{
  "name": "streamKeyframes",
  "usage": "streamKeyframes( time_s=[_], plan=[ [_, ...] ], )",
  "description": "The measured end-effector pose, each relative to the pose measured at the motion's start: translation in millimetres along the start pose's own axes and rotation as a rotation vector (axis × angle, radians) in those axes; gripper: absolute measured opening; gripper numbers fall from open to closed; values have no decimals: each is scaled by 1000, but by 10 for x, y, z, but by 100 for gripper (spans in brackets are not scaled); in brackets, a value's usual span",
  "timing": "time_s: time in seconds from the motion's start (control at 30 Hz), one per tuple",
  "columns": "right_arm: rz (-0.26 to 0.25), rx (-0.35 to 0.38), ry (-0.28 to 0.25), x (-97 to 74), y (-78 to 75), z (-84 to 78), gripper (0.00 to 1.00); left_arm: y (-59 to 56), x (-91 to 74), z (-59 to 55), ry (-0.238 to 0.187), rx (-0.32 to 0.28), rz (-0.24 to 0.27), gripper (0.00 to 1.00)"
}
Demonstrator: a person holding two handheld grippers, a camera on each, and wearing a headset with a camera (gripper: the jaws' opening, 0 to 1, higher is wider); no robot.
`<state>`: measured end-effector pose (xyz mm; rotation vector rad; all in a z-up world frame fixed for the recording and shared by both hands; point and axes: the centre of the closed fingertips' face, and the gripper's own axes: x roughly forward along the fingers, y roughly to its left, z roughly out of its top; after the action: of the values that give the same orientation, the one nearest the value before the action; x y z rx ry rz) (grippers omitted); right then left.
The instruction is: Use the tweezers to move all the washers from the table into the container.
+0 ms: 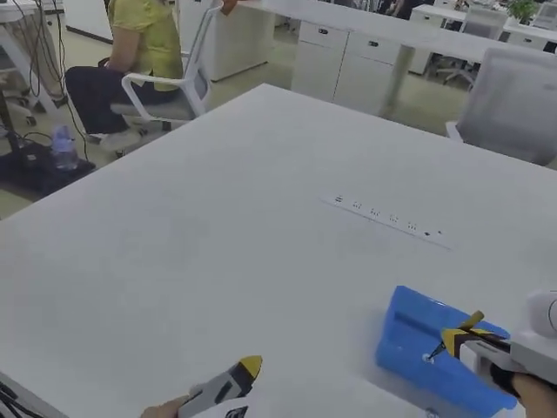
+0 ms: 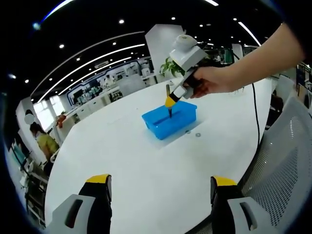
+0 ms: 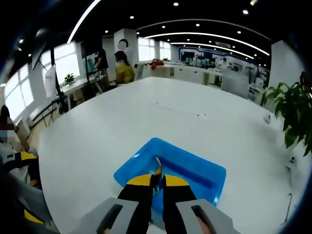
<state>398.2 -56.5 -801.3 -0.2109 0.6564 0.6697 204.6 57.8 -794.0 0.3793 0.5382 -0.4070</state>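
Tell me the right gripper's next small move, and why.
Likely lift the tweezers out of the blue container and head for the washer lying on the table beside it. The right gripper is shut on the tweezers, tips down inside the container; I cannot tell whether they hold a washer.

Wide left tongs [image 2: 158, 181], clamped right tongs [image 3: 158, 179]

Your right gripper [image 1: 461, 329], at the lower right, pinches the tweezers [image 1: 438, 347] with their tips pointing down into the blue container [image 1: 418, 366] on the white table [image 1: 218, 235], while your left gripper [image 1: 248, 366] hangs near the bottom edge, well apart from the container.
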Motion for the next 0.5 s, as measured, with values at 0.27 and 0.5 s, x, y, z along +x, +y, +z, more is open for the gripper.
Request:
streamKeyframes(
  time_s=[0.27, 0.5],
  plan=[
    [-13, -31, 19, 43, -53, -43, 3, -6, 3, -8, 5, 3, -1, 85],
    [-18, -34, 46, 110, -70, -141, 3, -3, 3, -13, 6, 0, 1, 85]
  ],
)
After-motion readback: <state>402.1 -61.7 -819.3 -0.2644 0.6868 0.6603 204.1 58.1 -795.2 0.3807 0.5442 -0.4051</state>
